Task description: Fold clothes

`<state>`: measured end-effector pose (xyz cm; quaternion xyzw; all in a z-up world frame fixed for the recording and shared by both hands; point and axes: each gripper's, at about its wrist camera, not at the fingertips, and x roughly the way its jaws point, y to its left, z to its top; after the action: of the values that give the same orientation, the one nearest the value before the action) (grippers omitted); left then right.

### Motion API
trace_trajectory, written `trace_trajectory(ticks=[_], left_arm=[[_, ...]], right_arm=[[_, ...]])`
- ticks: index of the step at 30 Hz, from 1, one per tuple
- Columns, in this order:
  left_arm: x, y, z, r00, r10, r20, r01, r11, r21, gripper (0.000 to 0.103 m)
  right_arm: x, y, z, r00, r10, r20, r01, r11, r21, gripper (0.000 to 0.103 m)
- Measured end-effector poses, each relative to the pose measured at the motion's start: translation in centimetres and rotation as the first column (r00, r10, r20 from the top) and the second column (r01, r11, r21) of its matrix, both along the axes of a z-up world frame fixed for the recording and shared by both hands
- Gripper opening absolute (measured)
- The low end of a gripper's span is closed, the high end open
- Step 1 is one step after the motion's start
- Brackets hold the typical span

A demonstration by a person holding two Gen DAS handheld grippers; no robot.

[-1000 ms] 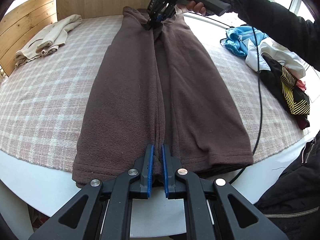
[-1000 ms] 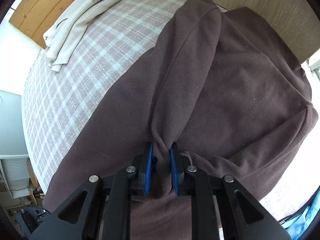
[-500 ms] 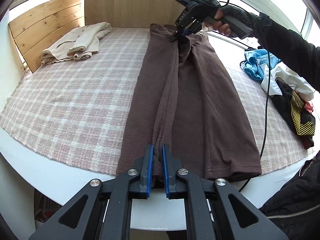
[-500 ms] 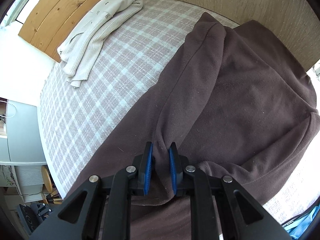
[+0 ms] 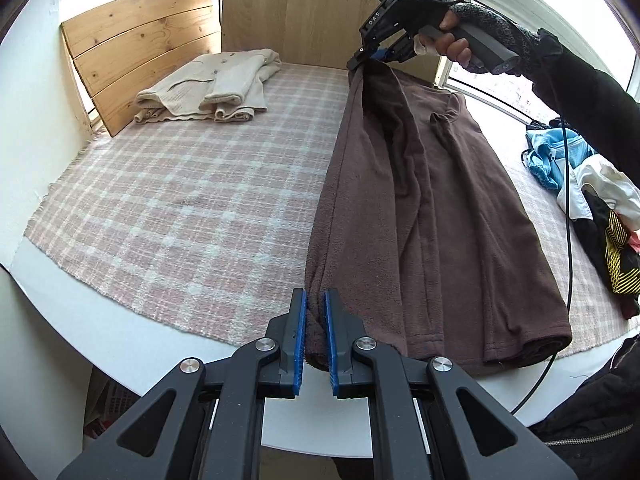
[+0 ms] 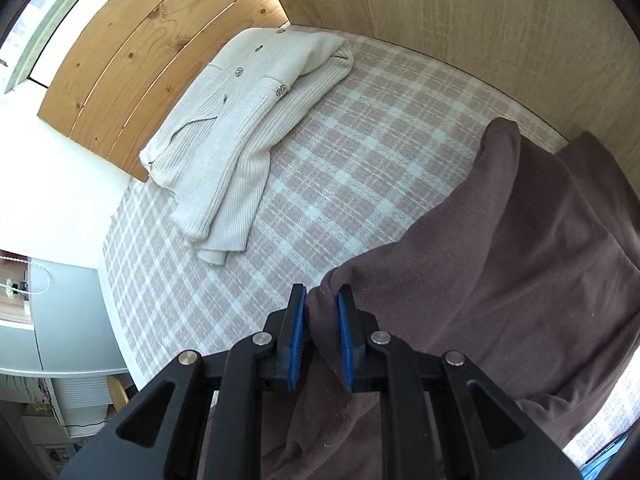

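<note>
garment (image 5: 432,208) | long axis left gripper (image 5: 316,336) to right gripper (image 5: 370,56) (both clamped)

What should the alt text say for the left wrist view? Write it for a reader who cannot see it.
The left gripper is shut on the near edge of a brown fleece garment, while the right gripper lifts its far edge above a pink plaid cloth. A folded cream cardigan lies at the back left, and a pile of unfolded clothes sits at right.
</note>
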<state>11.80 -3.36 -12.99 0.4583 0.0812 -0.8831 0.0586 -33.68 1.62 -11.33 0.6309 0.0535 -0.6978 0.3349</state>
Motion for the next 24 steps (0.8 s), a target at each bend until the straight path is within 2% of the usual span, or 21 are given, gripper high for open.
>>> trace_trajectory(ticks=[2, 7, 10, 13, 15, 17, 21, 24], left_arm=[[0.1, -1.7, -0.6, 1.0, 0.0, 0.0, 0.0, 1.0, 0.001, 0.008], [-0.3, -6.5, -3.2, 0.999, 0.008, 0.048, -0.009, 1.0, 0.027, 0.004], [-0.1, -8.4, -4.0, 0.997, 0.018, 0.078, -0.02, 0.999, 0.03, 0.003], [0.7, -8.2, -2.7, 0.999, -0.015, 0.042, 0.013, 0.998, 0.059, 0.002], [0.8, -6.6, -1.9, 0.998, -0.068, 0.018, 0.066, 0.993, 0.098, 0.006], [0.6, -5.0, -1.6, 0.993, -0.12, 0.002, 0.118, 0.985, 0.122, 0.018], [-0.3, -1.8, -1.8, 0.977, -0.214, -0.012, 0.213, 0.966, 0.145, 0.023], [-1.0, -3.3, -3.4, 0.99, -0.127, 0.063, 0.121, 0.989, 0.082, 0.022]], right_arm=[[0.5, -1.2, -0.4, 1.0, -0.016, -0.018, 0.017, 0.998, 0.052, 0.016], [0.0, -4.6, -4.0, 0.998, -0.057, -0.018, 0.059, 0.986, 0.157, 0.016], [-0.1, -5.2, -4.3, 0.998, -0.055, -0.017, 0.057, 0.983, 0.172, 0.019], [-0.1, -4.9, -3.2, 0.999, -0.05, -0.013, 0.051, 0.984, 0.168, 0.027], [0.0, -4.6, -2.3, 0.999, -0.045, -0.013, 0.046, 0.986, 0.159, 0.034], [0.3, -4.0, -1.1, 0.999, -0.033, -0.024, 0.036, 0.988, 0.15, 0.035], [1.8, -1.7, 2.1, 0.997, 0.01, -0.073, -0.002, 0.994, 0.111, 0.035], [4.3, 0.0, 3.6, 0.996, 0.05, -0.078, -0.043, 0.995, 0.086, 0.035]])
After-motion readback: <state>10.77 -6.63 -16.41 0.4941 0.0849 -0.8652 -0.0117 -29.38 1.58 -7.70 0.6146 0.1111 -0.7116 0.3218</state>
